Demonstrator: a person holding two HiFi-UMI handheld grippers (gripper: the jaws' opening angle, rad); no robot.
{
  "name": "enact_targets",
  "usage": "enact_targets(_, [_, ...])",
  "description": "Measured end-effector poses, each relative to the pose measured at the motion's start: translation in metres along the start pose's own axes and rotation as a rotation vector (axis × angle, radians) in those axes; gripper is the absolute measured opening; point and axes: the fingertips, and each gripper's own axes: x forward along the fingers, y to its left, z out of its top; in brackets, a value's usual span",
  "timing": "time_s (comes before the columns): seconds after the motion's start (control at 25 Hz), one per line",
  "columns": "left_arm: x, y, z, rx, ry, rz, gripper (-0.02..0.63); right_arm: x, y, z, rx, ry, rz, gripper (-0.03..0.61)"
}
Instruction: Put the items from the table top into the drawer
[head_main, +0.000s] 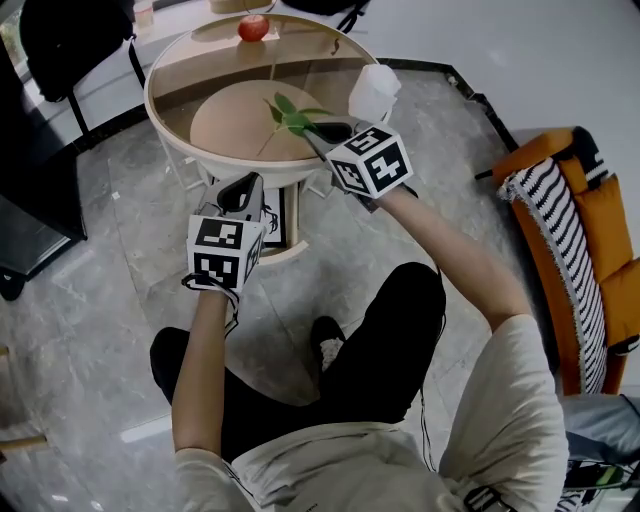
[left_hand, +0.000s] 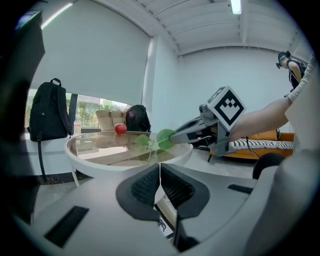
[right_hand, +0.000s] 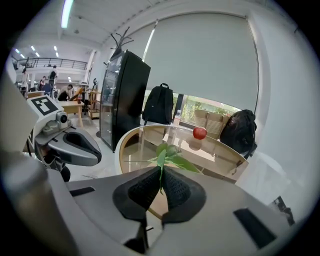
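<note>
My worry is the leafy sprig (right_hand: 167, 156) slipping: my right gripper (right_hand: 161, 186) pinches only its thin stem, jaws almost together, leaves out over the glass table (head_main: 160, 110) — a quick swing could shed it. My left gripper (left_hand: 160, 182) is closed on nothing. The apple (head_main: 253, 27) sits at the far rim.

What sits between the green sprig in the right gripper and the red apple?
Nothing: bare glass tabletop separates sprig and apple, per the head view.

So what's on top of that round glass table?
A red apple at the far edge, and a green sprig pinched in the right gripper. That gripper covers part of the near edge.
</note>
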Motion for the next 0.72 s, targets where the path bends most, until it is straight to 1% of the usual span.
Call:
enact_targets(0.2, [-0.035, 0.008, -0.029, -0.007, 0.027, 0.002, 0.025, -0.013, 0.037, 0.014, -0.016, -0.076, 0.012, 0.041])
enact_targets(0.28, [-0.051, 0.017, -0.040, -0.015, 0.034, 0.014, 0.025, -0.014, 0.055, 0.020, -0.005, -0.105, 0.028, 0.041])
enact_targets(0.4, [-0.070, 0.032, -0.051, -0.036, 0.034, 0.041, 0.025, -0.017, 0.078, 0.027, -0.022, -0.143, 0.040, 0.041])
enact_targets(0.56, [-0.080, 0.045, -0.061, -0.060, 0.032, 0.067, 0.025, -0.018, 0.096, 0.036, -0.034, -0.186, 0.046, 0.041])
enact_targets(0.72, [-0.080, 0.043, -0.068, -0.067, 0.031, 0.059, 0.025, -0.024, 0.106, 0.041, -0.026, -0.211, 0.049, 0.041])
